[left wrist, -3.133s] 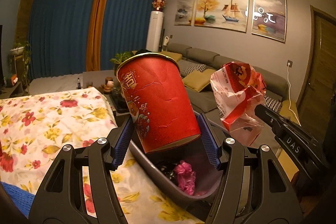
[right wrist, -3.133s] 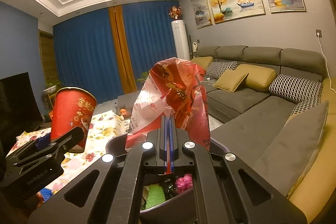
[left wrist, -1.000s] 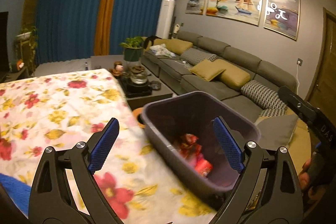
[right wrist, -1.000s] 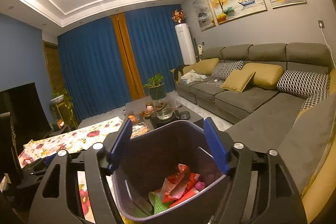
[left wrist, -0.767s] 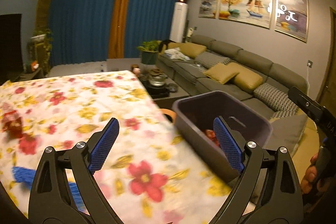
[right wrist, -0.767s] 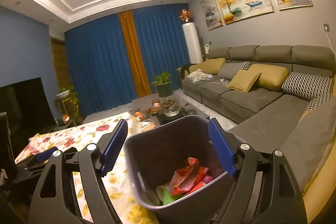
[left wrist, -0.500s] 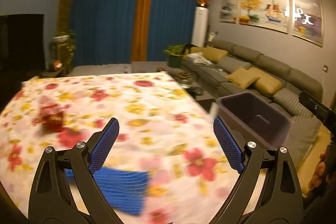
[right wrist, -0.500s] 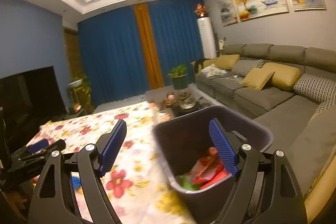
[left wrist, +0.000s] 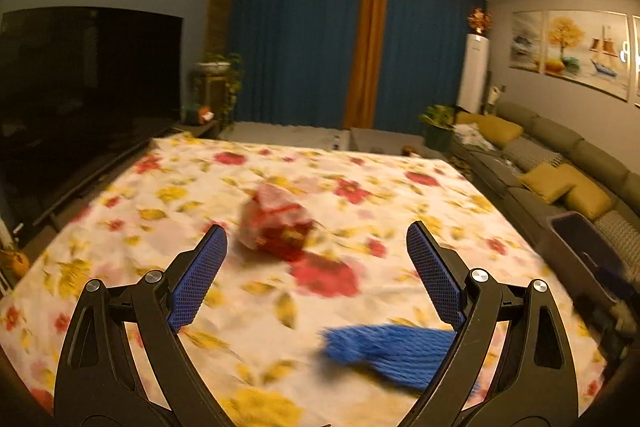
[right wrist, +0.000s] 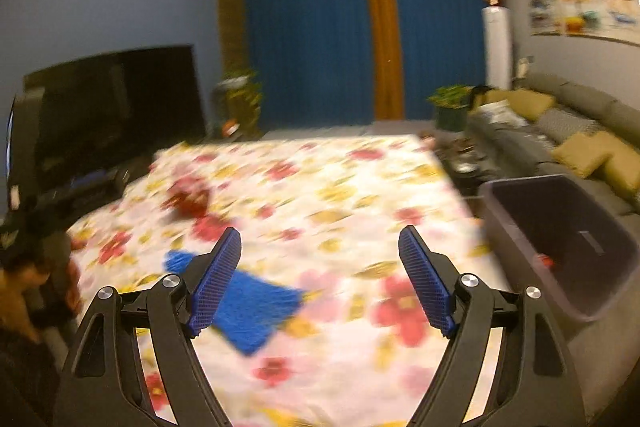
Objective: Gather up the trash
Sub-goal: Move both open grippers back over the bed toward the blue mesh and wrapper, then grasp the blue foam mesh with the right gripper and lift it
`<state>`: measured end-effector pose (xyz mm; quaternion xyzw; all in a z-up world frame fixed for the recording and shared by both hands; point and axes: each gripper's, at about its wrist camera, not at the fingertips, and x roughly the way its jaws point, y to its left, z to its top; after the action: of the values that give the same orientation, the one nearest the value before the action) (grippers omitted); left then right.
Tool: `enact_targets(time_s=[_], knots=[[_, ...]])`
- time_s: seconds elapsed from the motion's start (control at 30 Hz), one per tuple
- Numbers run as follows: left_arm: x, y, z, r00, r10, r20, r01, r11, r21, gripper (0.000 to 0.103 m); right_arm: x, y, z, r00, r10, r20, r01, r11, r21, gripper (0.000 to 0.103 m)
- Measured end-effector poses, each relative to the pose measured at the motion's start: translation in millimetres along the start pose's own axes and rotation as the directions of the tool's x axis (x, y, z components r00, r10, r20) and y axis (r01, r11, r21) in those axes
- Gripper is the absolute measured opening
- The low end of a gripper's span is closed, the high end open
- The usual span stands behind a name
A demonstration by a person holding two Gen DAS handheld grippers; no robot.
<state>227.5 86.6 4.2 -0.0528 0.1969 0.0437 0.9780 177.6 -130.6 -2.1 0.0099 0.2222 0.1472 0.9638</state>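
The flower-printed cloth table cover [left wrist: 168, 195] looks matt and slightly rumpled. On it, the crumpled red-and-white wrapper [left wrist: 276, 227] at centre frame has a thin, faintly shiny film look — blur hides more. The blue ribbed cloth [left wrist: 394, 349] at lower right seems coarse. The dark grey plastic bin [right wrist: 560, 227] is smooth, dull-sheened. Matt black plastic left gripper [left wrist: 316, 265] and right gripper [right wrist: 320, 269] carry dimpled blue rubbery pads [left wrist: 198, 281] and bright metal screws.
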Motion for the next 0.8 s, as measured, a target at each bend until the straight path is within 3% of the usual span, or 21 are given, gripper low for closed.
enact_targets(time_s=[0.17, 0.33, 0.43, 0.57, 0.8], knots=[[11.7, 26.7, 8.4, 0.995, 0.089, 0.046, -0.088, 0.996, -0.023, 0.090, 37.5, 39.6, -1.5, 0.995, 0.057, -0.082, -0.062, 0.997, -0.055, 0.079], [27.6, 49.9, -0.6, 0.993, 0.117, 0.008, -0.116, 0.991, -0.061, 0.090, 61.5, 63.1, -5.3, 0.990, 0.077, -0.121, -0.089, 0.991, -0.095, 0.079], [23.8, 60.2, -1.9, 0.986, 0.166, 0.031, -0.163, 0.984, -0.066, 0.090, 76.7, 76.8, -10.6, 0.984, 0.087, -0.153, -0.105, 0.988, -0.111, 0.079], [14.4, 74.0, 0.0, 0.987, 0.154, 0.041, -0.147, 0.980, -0.132, 0.090, 93.2, 89.0, -13.9, 0.979, 0.088, -0.184, -0.115, 0.984, -0.139, 0.079], [16.7, 80.7, 0.0, 0.987, 0.157, 0.029, -0.151, 0.976, -0.158, 0.090, 113.3, 94.9, -18.1, 0.964, 0.088, -0.250, -0.129, 0.980, -0.154, 0.079]])
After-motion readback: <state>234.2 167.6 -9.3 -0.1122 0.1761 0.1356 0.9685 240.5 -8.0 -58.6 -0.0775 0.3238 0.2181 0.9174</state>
